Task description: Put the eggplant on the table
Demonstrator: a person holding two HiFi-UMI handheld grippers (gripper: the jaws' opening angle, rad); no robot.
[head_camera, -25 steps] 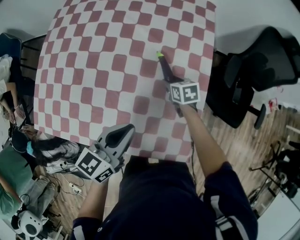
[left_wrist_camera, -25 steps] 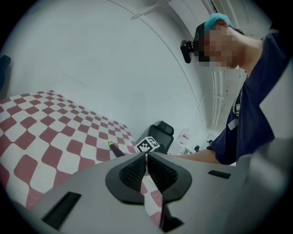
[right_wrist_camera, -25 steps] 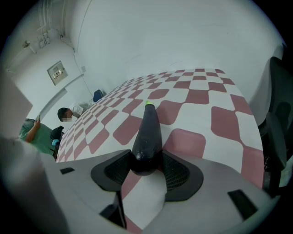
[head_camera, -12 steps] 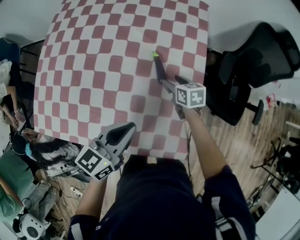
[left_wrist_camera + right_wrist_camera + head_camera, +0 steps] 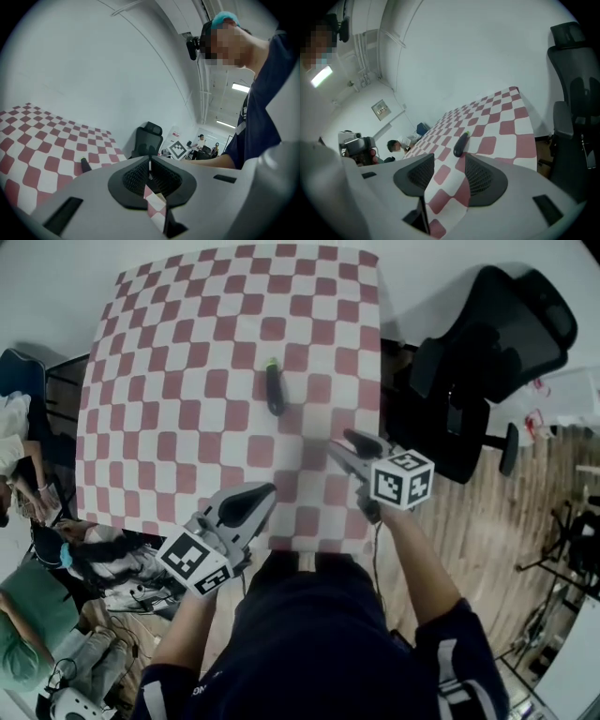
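The eggplant, dark purple with a green stem end, lies alone on the red-and-white checked table, right of the middle. It also shows small in the left gripper view and beyond the jaws in the right gripper view. My right gripper hovers over the table's near right part, well back from the eggplant. Its jaws stand apart and are closing, with nothing between them. Over the near table edge hangs my left gripper, whose jaws meet with nothing in them.
A black office chair stands close to the table's right side on the wooden floor. At the left, people sit among bags and cables by the table's near left corner. A white wall runs behind the table.
My right gripper has drawn back and up from the eggplant, which now lies free on the cloth. The left gripper has risen slightly toward the table edge.
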